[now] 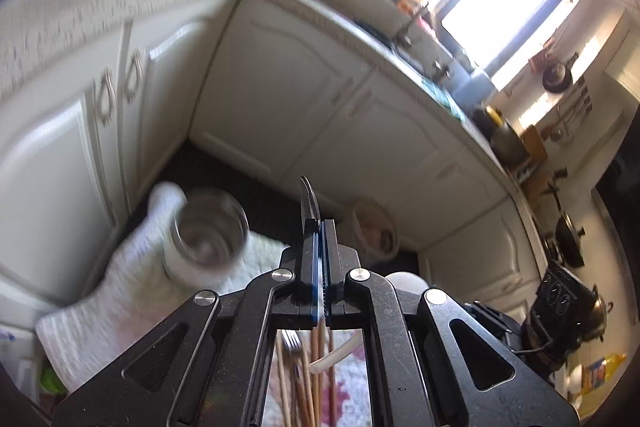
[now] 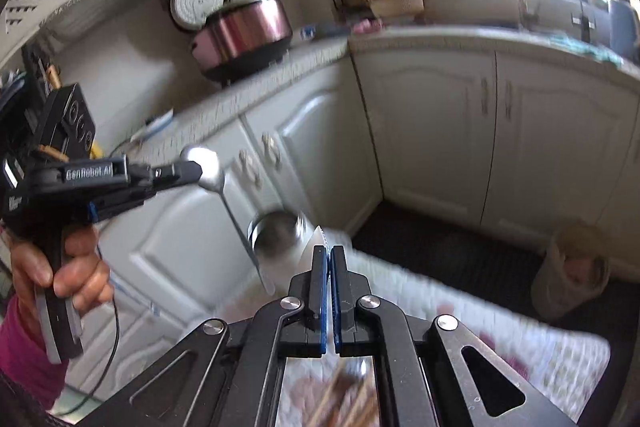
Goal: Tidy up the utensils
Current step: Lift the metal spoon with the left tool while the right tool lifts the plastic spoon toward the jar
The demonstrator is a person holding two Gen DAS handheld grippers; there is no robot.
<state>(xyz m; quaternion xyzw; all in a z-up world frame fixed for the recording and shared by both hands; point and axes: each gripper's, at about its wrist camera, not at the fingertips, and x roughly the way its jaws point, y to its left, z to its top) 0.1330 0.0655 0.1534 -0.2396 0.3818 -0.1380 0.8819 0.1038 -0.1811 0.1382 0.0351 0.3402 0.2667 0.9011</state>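
Jaws of left gripper [image 2: 199, 169] pinch a shiny metal spoon [image 2: 208, 167].

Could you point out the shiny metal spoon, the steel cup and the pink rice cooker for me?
Shiny metal spoon [image 2: 205, 163]: right wrist view, on its bowl.
Round steel cup [image 2: 276, 237]: right wrist view, on its open mouth.
Pink rice cooker [image 2: 246, 29]: right wrist view, on its side wall.

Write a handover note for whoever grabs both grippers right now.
Left hand-held gripper: shut on a metal spoon, gripped at the bowl, handle hanging down.
Right hand-held gripper: shut on something thin and pale; I cannot tell what.
Metal cup stands on the white cloth; it looks empty.
Chopsticks and a fork lie on the flowered mat below.
Done: spoon lifted. Left: likely drop the spoon in the cup, then gather the rest.
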